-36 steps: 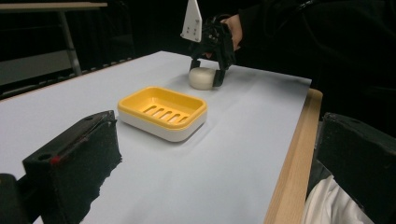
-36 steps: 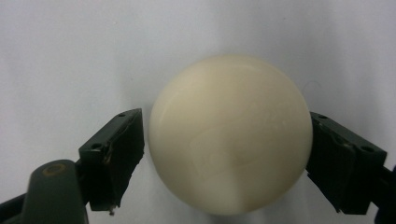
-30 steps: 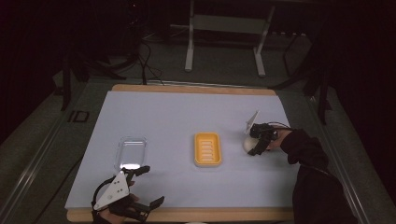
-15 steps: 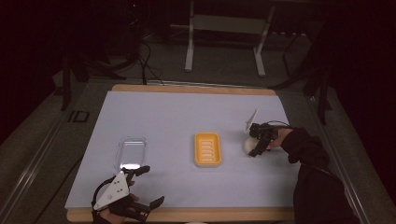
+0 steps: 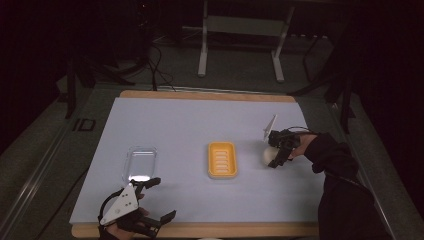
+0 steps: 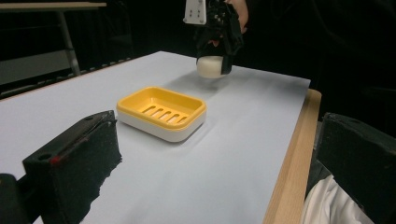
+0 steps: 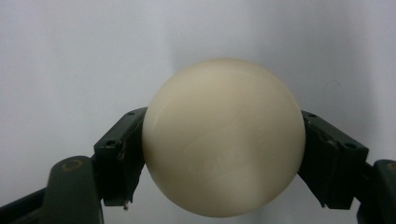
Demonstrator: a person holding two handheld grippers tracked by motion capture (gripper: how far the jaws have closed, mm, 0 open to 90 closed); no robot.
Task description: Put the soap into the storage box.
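Note:
A cream, rounded soap bar [image 7: 224, 137] sits between the pads of my right gripper [image 7: 224, 156], which is shut on it. In the high view the soap [image 5: 266, 156] and right gripper [image 5: 273, 159] are just right of a yellow slotted soap dish [image 5: 222, 160] at the table's middle. From the left gripper view the soap [image 6: 211, 66] hangs a little above the white sheet, beyond the dish [image 6: 161, 112]. My left gripper [image 5: 162, 198] rests open and holds nothing at the near left edge, its jaws [image 6: 219, 177] standing wide apart.
A clear plastic lid [image 5: 140, 162] lies left of the dish, just beyond the left gripper. A white sheet [image 5: 200, 125] covers the wooden table, whose edge [image 6: 289, 168] runs along the near side. A metal stand's legs [image 5: 240, 45] are on the floor behind.
The right gripper has lifted slightly with the soap in it. The left gripper has stayed put.

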